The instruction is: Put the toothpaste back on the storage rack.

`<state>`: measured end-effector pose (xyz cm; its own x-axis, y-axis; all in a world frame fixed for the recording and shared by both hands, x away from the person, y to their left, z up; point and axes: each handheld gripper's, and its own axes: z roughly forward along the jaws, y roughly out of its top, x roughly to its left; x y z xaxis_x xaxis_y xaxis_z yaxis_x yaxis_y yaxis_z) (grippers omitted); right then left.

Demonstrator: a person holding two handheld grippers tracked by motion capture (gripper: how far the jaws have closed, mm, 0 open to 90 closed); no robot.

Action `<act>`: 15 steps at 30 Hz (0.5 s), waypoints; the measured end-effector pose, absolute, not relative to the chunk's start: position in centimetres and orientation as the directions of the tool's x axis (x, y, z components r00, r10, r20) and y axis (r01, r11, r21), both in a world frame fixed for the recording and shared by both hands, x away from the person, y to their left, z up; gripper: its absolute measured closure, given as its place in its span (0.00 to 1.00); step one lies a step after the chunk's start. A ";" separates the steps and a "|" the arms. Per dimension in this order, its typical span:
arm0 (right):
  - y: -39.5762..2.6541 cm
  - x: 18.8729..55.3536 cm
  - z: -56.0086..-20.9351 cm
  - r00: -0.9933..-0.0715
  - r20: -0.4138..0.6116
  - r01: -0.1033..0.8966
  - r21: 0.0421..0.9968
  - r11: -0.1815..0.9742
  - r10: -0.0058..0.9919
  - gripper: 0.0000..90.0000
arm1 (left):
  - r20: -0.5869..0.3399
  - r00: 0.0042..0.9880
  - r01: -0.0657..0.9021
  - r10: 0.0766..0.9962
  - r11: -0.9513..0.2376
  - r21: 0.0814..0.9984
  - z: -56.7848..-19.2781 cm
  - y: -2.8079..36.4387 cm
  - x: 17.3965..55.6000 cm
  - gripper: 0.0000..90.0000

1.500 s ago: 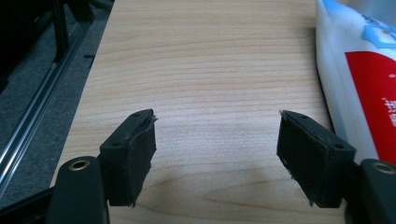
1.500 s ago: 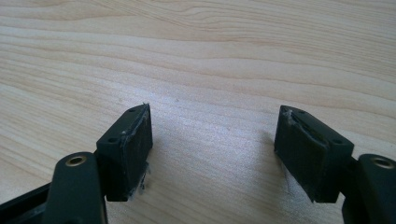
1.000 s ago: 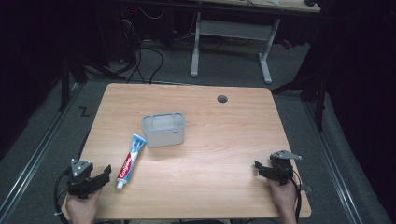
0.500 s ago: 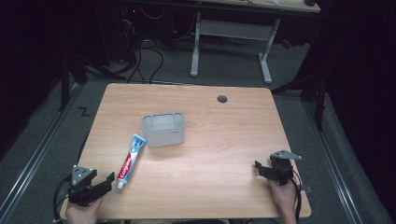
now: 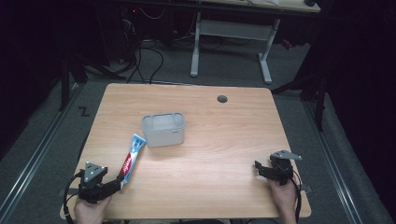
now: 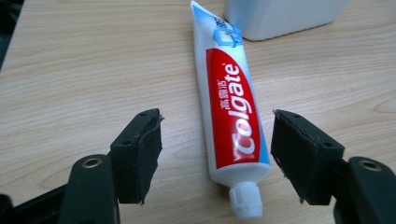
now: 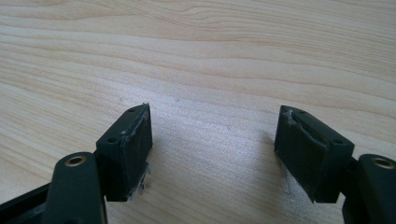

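Left gripper point(image 5: 117, 181) sits at the near left corner of the table point(image 5: 224, 140), jaws wide apart, nothing gripped; the figure shows them easing in slightly just now, pads not yet touching anything. In the left gripper view the toothpaste tube point(image 6: 231, 116) lies flat between the two pads, cap end nearest the gripper, clear of both. Long axis runs straight away from the jaws, tail pointing up toward the plastic container point(image 5: 163, 129); the pads flank the tube's width near the cap, so closing would likely pinch it across the short side. Tube's tail lies just beside the container's near left corner. Container looks empty. Right gripper point(image 5: 258, 167) rests at the near right edge, jaws open over bare wood, well apart from the tube; left hand is clearly nearer.
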<state>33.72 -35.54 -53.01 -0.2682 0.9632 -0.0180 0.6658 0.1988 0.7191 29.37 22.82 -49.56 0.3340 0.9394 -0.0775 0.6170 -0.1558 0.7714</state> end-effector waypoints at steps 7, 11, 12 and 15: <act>-35.5 33.7 -53.0 -0.269 -0.018 0.665 0.719 0.199 0.963 0.31 | -0.049 0.370 0.621 0.928 -0.208 0.756 -49.3 21.6 30.3 0.39; -35.5 33.7 -53.0 -0.269 -0.018 0.666 0.719 0.199 0.963 0.31 | -0.040 0.379 0.630 0.925 -0.226 0.743 -49.2 21.3 30.6 0.39; -35.5 33.7 -53.0 -0.269 -0.018 0.666 0.719 0.199 0.963 0.31 | -0.042 0.381 0.634 0.923 -0.228 0.739 -49.2 21.3 30.7 0.39; -35.5 33.7 -53.0 -0.269 -0.018 0.666 0.719 0.199 0.963 0.31 | -0.040 0.389 0.638 0.920 -0.238 0.732 -49.0 21.0 31.1 0.44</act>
<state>33.71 -35.55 -53.01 -0.2692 0.9629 -0.0176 0.6657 0.1993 0.7191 31.09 21.02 -48.98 0.3890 0.9204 -0.0395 0.6381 -0.2383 0.7322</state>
